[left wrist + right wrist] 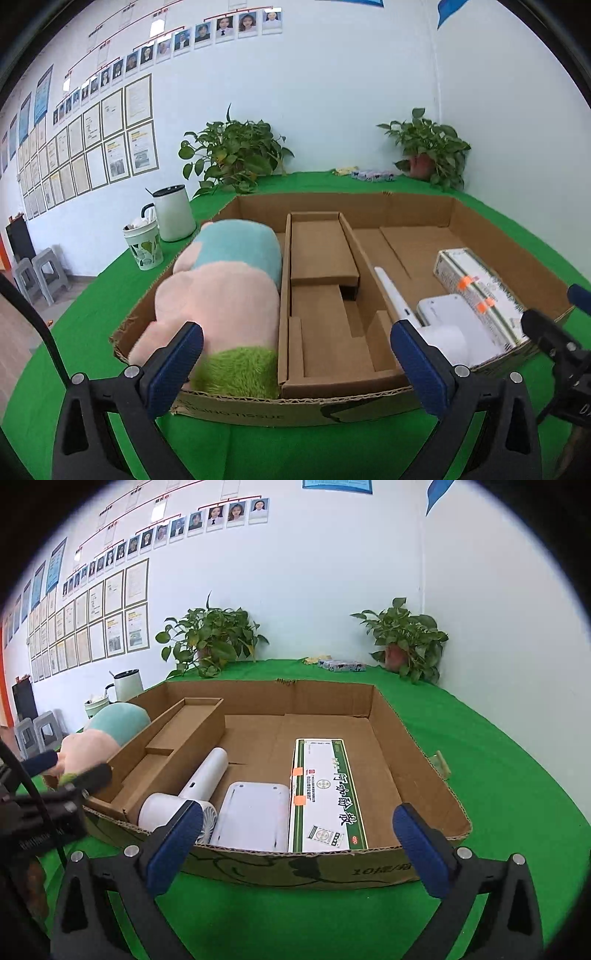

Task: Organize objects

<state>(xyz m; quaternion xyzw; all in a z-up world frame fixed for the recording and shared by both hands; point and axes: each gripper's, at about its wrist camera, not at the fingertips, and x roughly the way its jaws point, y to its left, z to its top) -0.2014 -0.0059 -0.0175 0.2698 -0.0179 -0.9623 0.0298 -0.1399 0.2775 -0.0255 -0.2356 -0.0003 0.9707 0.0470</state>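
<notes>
Two grippers held spread and empty at the near rim of the cardboard tray [384, 867].

Left gripper [295, 354] is poised at 6 o'clock, jaws wide, nothing gripped; the plush toy [221, 295] is seen lying in the left bay just beyond its left finger, likely placed there for its bulk. Right gripper [299, 834] is likewise released. Packed side by side at the tray's near edge are the white fan [192, 786], the white flat device [255, 816] and the green-trimmed box [325, 794], at 12 o'clock from it. The cardboard insert [325, 295] divides the bays and is unfilled. Sorting is judged nearly done.
</notes>
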